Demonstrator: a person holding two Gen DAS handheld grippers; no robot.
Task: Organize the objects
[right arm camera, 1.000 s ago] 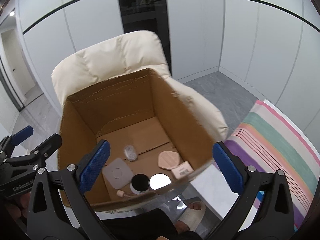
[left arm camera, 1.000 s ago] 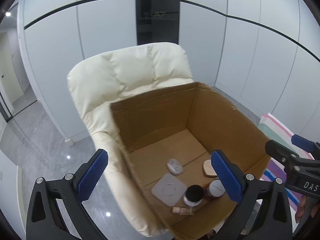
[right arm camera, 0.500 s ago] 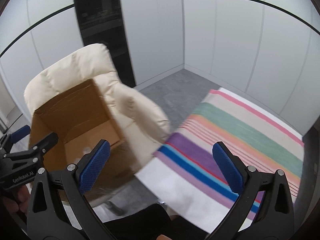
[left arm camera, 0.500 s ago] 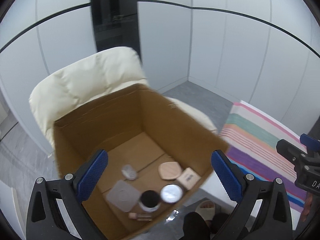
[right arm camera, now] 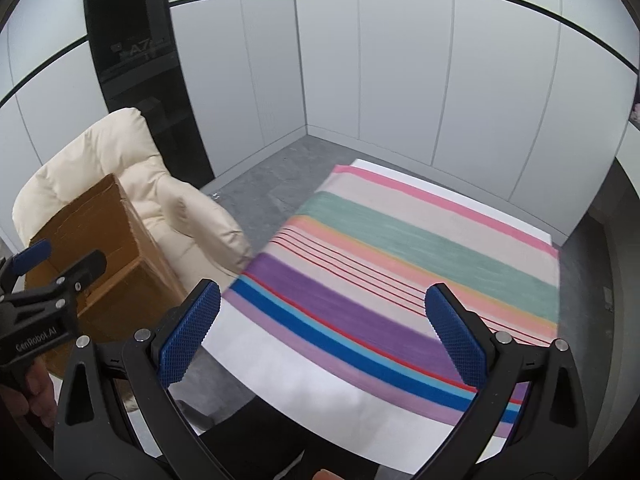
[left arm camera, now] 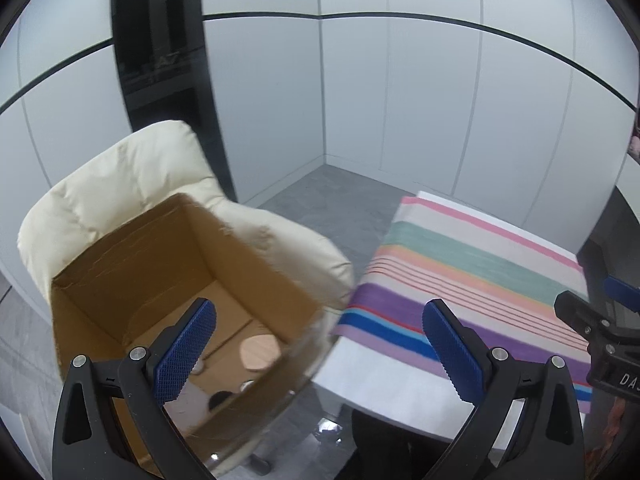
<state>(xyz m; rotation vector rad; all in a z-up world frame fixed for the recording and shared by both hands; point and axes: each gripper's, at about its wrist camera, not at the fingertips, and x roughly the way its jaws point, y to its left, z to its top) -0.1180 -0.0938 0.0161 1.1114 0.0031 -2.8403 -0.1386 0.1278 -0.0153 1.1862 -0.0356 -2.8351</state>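
An open cardboard box (left arm camera: 132,272) sits on a cream padded chair (left arm camera: 120,176) at the left. On its floor I can make out a round peach compact (left arm camera: 259,351), a dark-lidded jar (left arm camera: 218,399) and a white flat item, partly hidden by the near wall. My left gripper (left arm camera: 320,352) is open and empty, held above the box's right edge. My right gripper (right arm camera: 322,336) is also open and empty, over the striped cloth (right arm camera: 400,272). The box (right arm camera: 116,264) appears at the left of the right wrist view.
A white table under the striped cloth (left arm camera: 472,280) fills the right side. Grey floor (right arm camera: 264,184) lies between the chair (right arm camera: 120,168) and the table. White wall panels and a dark vertical niche (right arm camera: 136,68) stand behind. A person's hand (right arm camera: 28,396) holds the left gripper's handle.
Both grippers have swung to the right, away from the box and toward the striped table. The box's contents have slid to the left and mostly out of view. Jaws stayed open.
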